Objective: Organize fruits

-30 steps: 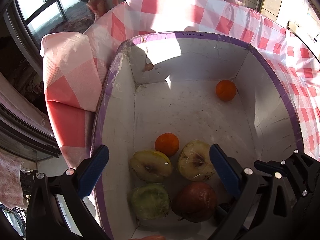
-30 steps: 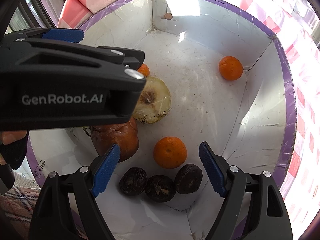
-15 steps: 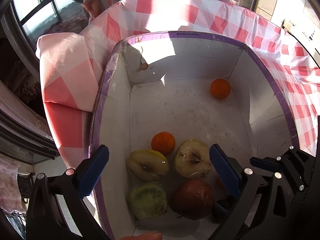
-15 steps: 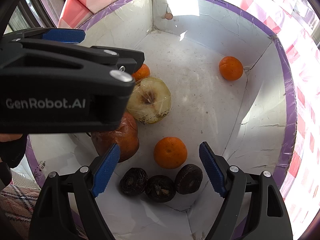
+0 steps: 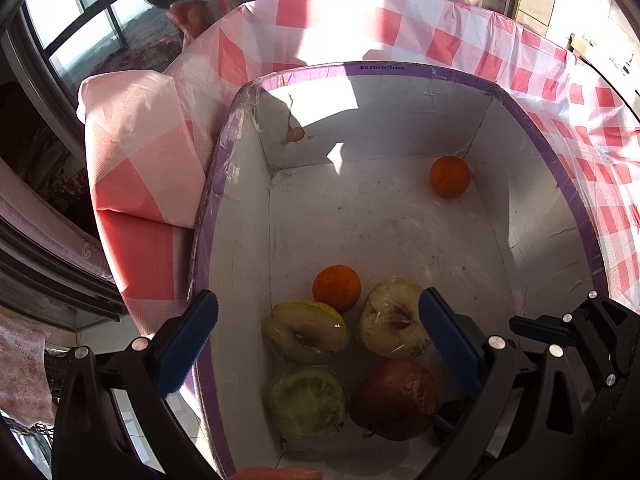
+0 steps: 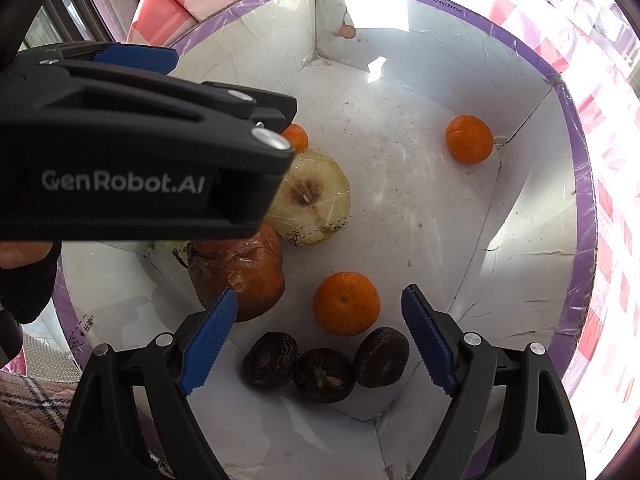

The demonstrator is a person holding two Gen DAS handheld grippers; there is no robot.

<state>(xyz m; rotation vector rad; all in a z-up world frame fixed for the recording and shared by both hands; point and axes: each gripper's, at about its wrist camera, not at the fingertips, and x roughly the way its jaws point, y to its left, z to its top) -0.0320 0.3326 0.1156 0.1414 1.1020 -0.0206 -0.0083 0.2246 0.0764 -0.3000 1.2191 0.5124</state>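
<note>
Before closing on anything, worth weighing the crowding in the box [image 5: 400, 68]. At the left claw [image 5: 317, 300]: wide, empty, hanging over the near left corner. Packed below it, touching or just beside one another: green half [image 5: 306, 400], two cut halves [image 5: 306, 336], wrinkled apple [image 5: 394, 398], orange [image 5: 336, 286]. Risk on closing there: pinching two at once, tearing the film on the cut halves, bruising the soft apple.

Further right, at the right claw [image 6: 319, 294]: opening, pads clear of everything, with a second orange [image 6: 346, 304] below and between them. Just nearer, along the near wall, three dark fruits [image 6: 324, 374] in a row. Risk on coming down off-centre: nudging that round orange away, or catching a dark fruit with it. Also some chance of knocking claws together, both being over the same end.

At the far right corner, a lone orange [image 6: 469, 140], well apart, likely to roll if grazed.
</note>
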